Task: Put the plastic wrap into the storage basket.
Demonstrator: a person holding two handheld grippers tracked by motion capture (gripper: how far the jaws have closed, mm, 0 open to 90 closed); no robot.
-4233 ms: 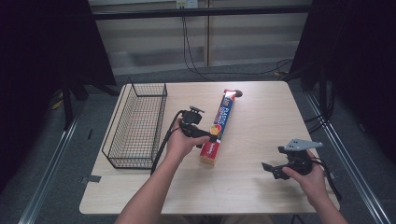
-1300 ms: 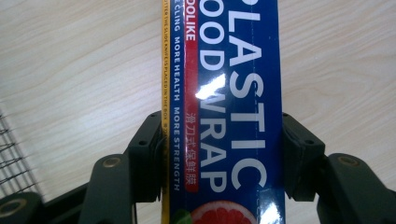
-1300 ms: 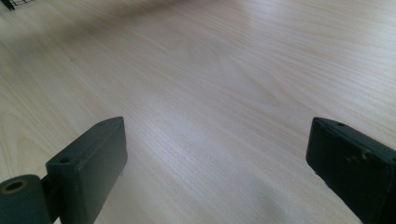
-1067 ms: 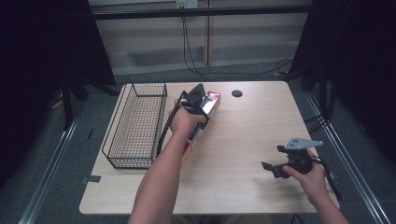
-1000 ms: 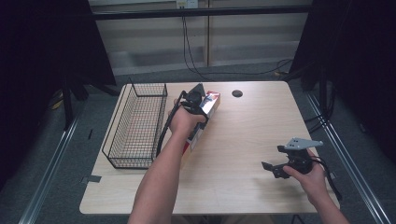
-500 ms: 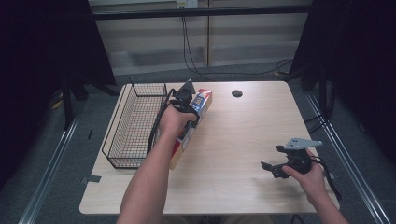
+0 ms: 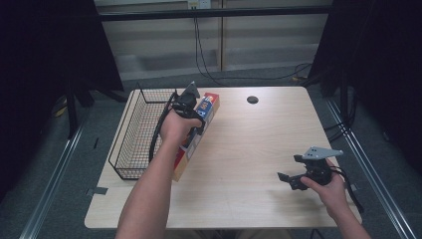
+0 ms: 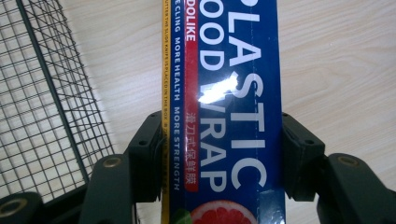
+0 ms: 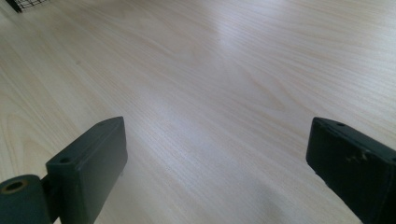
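Looks like a lab or recording rig, not anybody's home. A plain light-wood desk (image 7: 249, 149) is set on a grey floor (image 7: 59, 189), boxed in by black curtains (image 7: 45, 59) on both sides. Cables (image 7: 204, 55) are hung down the pale back wall from a socket (image 7: 195, 4) and trailed across the floor. A dark bar (image 7: 214, 12) is mounted across the back, and metal rails (image 7: 368, 169) are run along the floor beside the desk. Nothing homey is seen, pretty much a bare staged test setup.
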